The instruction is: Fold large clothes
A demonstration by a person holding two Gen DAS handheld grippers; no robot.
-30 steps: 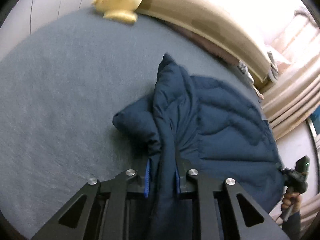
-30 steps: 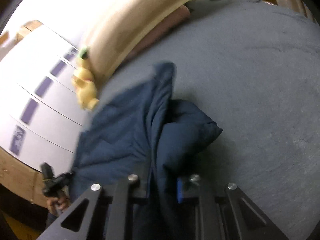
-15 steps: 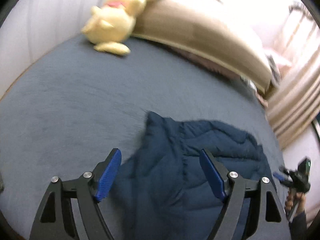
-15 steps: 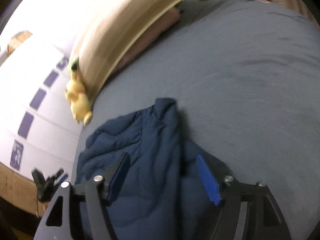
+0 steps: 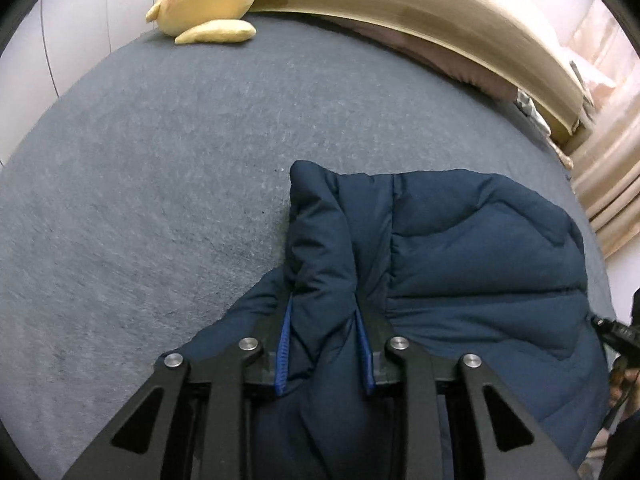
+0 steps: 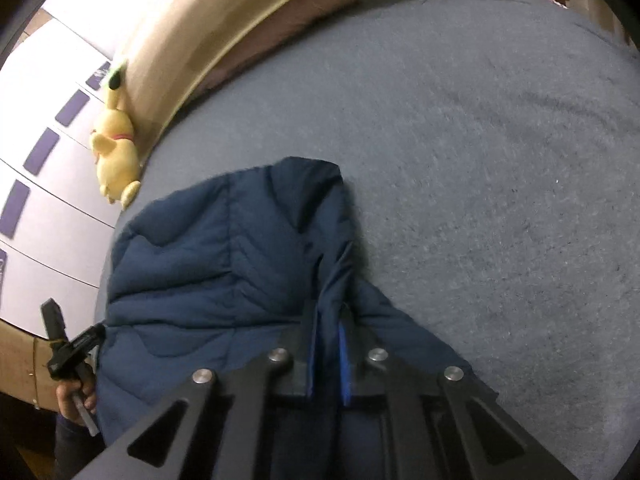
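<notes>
Both tongs' blue pads point(image 5: 283, 350) half-buried in bunched navy jacket point(image 5: 480, 264).

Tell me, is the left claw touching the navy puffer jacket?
Touching. The left wrist view shows the left claw pinching a bunched fold of the navy puffer jacket between its blue pads.

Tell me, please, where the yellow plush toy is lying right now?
The yellow plush toy lies at the far edge of the grey bed, against the tan headboard, top left in the left wrist view, well apart from the navy jacket.
</notes>
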